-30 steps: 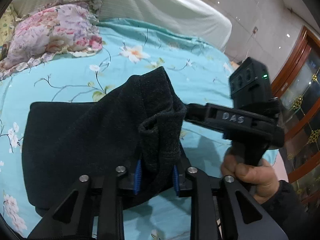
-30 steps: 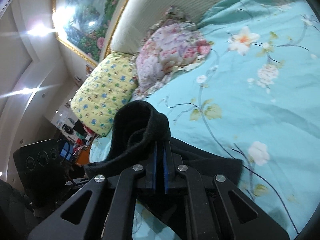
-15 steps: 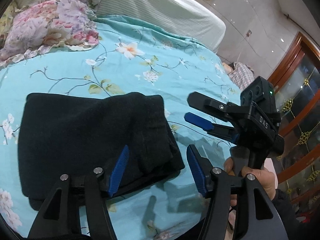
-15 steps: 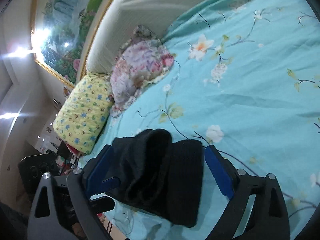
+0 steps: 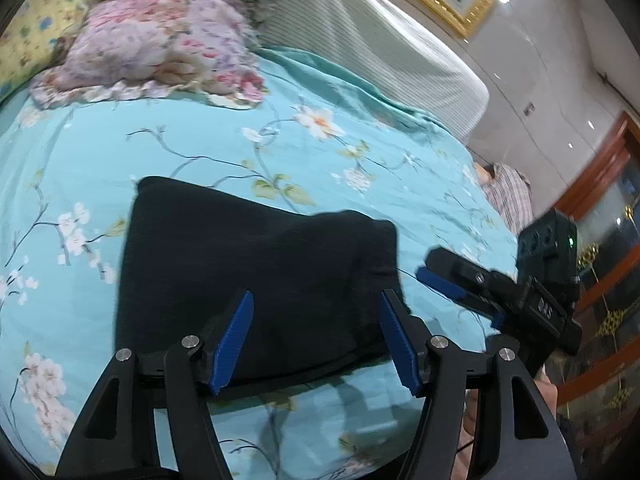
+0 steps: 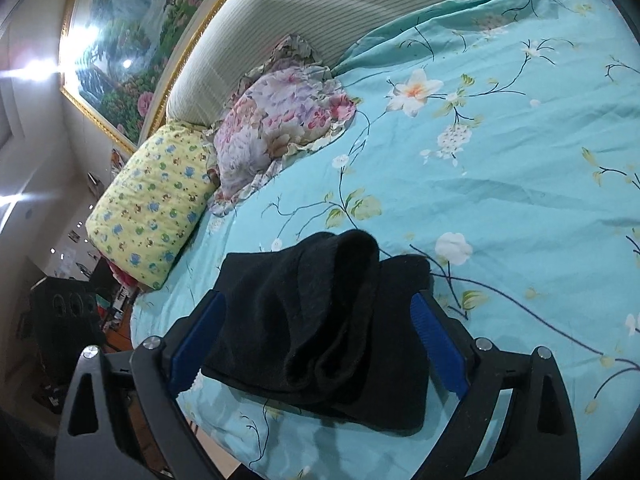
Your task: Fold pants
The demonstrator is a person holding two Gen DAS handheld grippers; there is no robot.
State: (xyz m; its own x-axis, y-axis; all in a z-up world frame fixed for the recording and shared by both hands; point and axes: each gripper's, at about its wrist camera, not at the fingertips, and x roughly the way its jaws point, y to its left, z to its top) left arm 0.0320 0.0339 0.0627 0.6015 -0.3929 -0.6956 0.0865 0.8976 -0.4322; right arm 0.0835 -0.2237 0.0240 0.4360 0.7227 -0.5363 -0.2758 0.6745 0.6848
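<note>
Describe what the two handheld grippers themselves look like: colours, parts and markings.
The left gripper and right gripper match: black plastic frames with triangular cutouts and silver bolt heads, carrying ribbed blue pads inside the fingers. From the left wrist view, the right gripper shows a boxy black camera block with a green light, pale lettering on its body, and a bare hand on the handle.

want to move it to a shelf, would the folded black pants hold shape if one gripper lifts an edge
Probably not. The black pants look like soft knit, with a loose rounded hump in the top layer, so the stack would likely sag and unfold. The fuzzy fabric should grip rather than slip. Both the left gripper and right gripper have open jaws, so supporting two sides seems safer.
</note>
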